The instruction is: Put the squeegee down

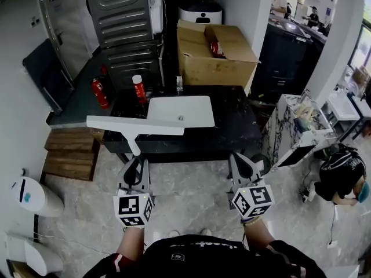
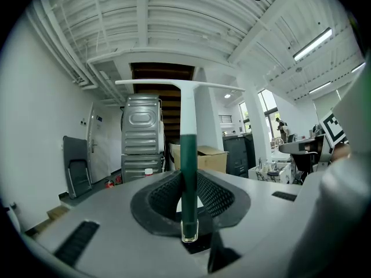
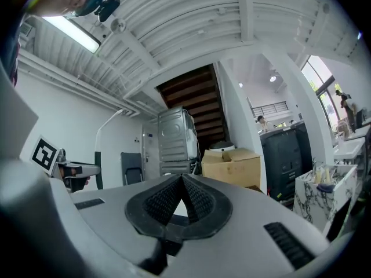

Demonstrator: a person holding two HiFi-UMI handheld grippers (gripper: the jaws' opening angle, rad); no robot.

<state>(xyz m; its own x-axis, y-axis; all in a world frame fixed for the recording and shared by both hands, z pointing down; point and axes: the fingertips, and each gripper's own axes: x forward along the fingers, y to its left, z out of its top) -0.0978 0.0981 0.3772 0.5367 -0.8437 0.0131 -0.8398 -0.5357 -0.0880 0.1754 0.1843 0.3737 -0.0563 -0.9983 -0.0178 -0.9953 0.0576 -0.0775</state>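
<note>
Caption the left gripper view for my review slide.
Left gripper grips the squeegee by its green handle, white blade on top.

I count two grippers of mine, the left gripper [image 1: 134,165] and the right gripper [image 1: 245,165], both on the near side of the black counter [image 1: 232,126]. There is one squeegee [image 1: 136,126], over the counter's left front edge. One white sink [image 1: 179,110] is set in the counter, with one red canister [image 1: 139,88] at its back left. Behind the counter is one cardboard box [image 1: 214,54]. Left of it are one fire extinguisher [image 1: 99,92] and two wooden steps [image 1: 69,152]. Right of it is one crouching person [image 1: 342,175].
</note>
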